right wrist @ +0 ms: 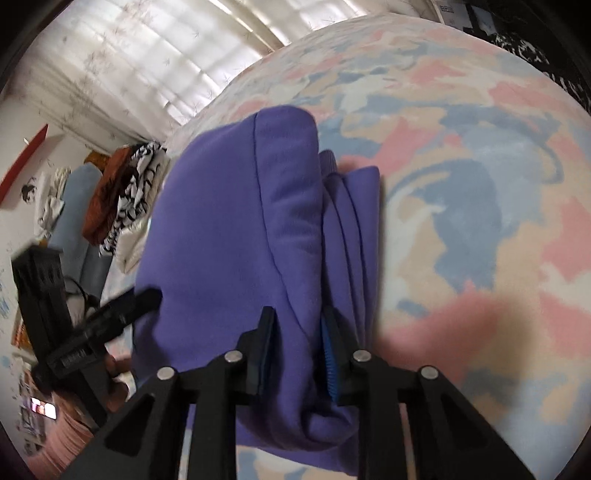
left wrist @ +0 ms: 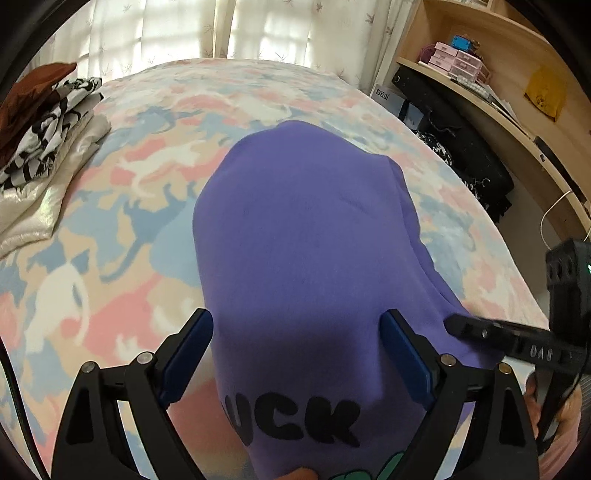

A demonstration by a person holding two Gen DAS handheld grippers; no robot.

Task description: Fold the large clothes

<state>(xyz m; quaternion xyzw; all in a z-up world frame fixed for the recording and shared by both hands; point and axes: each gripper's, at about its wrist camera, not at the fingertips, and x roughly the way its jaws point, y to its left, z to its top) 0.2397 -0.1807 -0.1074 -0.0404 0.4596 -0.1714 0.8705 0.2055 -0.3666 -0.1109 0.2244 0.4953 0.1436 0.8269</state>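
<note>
A purple sweatshirt [left wrist: 306, 236] with black letters lies folded on the bed, running away from me in the left wrist view. My left gripper [left wrist: 295, 332] is open, its blue-padded fingers spread over the near part of the garment. My right gripper [right wrist: 297, 325] is shut on a thick fold at the sweatshirt's [right wrist: 236, 221] right edge. The right gripper also shows in the left wrist view [left wrist: 480, 332], at the garment's right side. The left gripper shows in the right wrist view [right wrist: 140, 299], at the garment's left side.
The bed has a pastel patterned blanket [left wrist: 122, 206]. A stack of folded clothes [left wrist: 44, 140] sits at the far left of the bed. A wooden shelf unit [left wrist: 491, 74] and dark bags [left wrist: 461, 158] stand right of the bed. Curtains [left wrist: 207, 29] hang behind.
</note>
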